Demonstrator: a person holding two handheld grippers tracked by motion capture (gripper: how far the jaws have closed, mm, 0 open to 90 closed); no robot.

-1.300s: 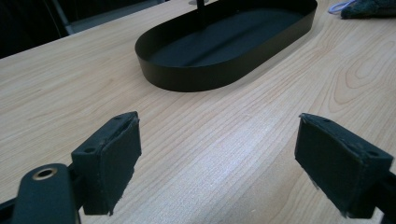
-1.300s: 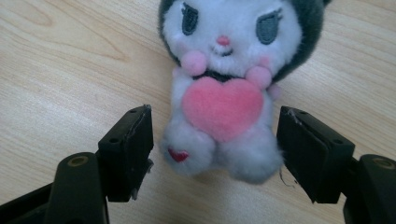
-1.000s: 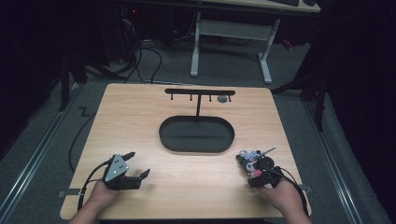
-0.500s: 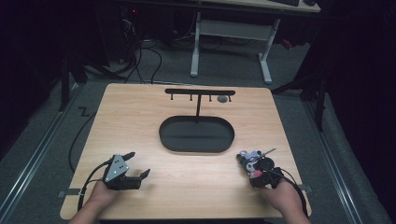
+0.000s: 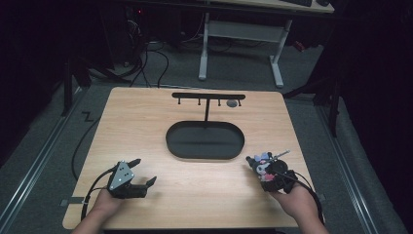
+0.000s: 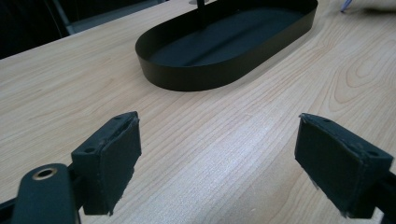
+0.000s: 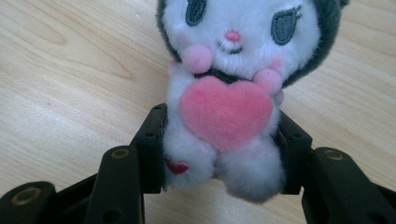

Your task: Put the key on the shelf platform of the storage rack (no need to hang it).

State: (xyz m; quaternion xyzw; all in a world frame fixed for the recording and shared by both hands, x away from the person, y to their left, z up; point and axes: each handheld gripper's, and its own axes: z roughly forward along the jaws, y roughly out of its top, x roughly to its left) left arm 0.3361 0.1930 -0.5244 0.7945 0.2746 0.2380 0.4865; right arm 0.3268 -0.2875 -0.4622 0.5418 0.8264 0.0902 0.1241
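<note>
On wooden table (image 5: 195, 180), right gripper (image 7: 219, 149) has just clamped plush toy's (image 7: 233, 84) lower body between its pads.

Plush toy (image 7: 224, 93): white body, dark grey hood, pink heart. Tray (image 5: 205, 140) black. Desk (image 5: 146, 122) light woodgrain.

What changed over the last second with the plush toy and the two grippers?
The right gripper has just been closing and now clamps the plush toy by its lower body, near the table's right front edge. The hand barely shifted. The left gripper stayed put at the left front, jaws open with nothing between them. The black oval tray and the hook stand rising from it are unmoved.
</note>
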